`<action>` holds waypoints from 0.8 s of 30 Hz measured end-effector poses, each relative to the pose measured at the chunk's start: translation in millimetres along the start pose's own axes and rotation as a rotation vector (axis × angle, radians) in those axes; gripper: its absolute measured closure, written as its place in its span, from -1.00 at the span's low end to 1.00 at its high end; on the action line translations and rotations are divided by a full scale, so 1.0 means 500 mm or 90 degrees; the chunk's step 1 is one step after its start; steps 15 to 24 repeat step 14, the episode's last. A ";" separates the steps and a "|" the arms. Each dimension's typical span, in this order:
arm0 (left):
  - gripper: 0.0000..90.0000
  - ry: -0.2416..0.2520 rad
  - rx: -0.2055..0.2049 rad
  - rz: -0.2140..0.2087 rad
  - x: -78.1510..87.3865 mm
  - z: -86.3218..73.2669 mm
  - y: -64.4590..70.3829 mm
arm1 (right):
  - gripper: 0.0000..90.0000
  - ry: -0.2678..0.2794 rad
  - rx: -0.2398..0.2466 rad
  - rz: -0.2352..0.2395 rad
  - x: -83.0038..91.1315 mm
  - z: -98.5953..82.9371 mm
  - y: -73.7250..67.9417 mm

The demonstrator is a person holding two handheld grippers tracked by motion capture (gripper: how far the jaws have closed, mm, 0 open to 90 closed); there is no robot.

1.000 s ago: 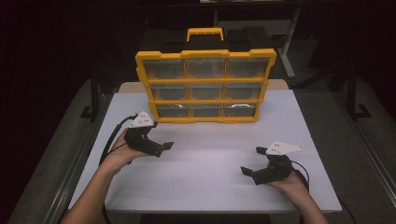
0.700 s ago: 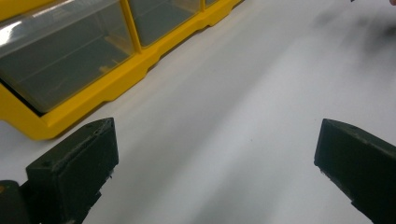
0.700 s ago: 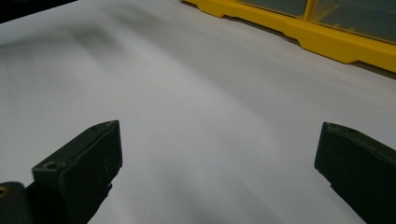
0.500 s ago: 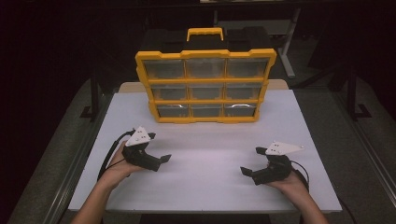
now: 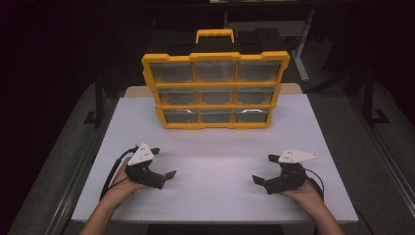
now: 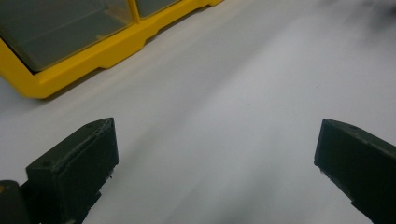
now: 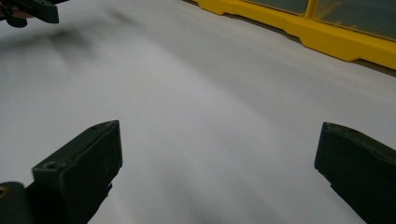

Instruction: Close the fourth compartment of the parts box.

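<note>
Left gripper [image 5: 164,172] has drawn back toward the table's [image 5: 220,161] near edge, jaws wide and empty. Right gripper [image 5: 265,172] likewise wide, empty. The yellow plastic organiser case with clear drawers [image 5: 215,90] stands well ahead of both jaws, untouched; approach not begun.

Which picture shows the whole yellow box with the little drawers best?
The high view: the yellow box stands whole at the back of the table, all nine drawers and its handle showing. The left gripper view catches just a bottom corner, and the right gripper view just its bottom edge.
</note>
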State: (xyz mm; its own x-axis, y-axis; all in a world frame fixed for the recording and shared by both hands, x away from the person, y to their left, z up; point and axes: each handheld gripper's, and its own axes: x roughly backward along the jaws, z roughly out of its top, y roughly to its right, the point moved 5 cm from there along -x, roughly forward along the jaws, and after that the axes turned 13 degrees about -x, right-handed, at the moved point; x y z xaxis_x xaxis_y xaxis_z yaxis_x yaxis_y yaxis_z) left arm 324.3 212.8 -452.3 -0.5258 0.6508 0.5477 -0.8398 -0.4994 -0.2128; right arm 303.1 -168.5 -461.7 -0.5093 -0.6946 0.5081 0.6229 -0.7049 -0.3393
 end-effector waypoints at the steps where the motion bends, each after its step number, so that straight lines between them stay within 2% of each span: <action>1: -1.00 -0.002 -0.001 -0.002 -0.001 -0.002 0.001 | -0.99 0.000 0.000 0.000 0.000 0.000 0.000; 14: -1.00 -0.019 -0.007 0.000 -0.009 -0.019 0.001 | -0.99 -0.003 -0.002 0.000 0.000 -0.002 -0.002; 24: -1.00 -0.019 -0.007 0.000 -0.009 -0.019 0.001 | -0.99 -0.003 -0.002 0.000 0.000 -0.002 -0.002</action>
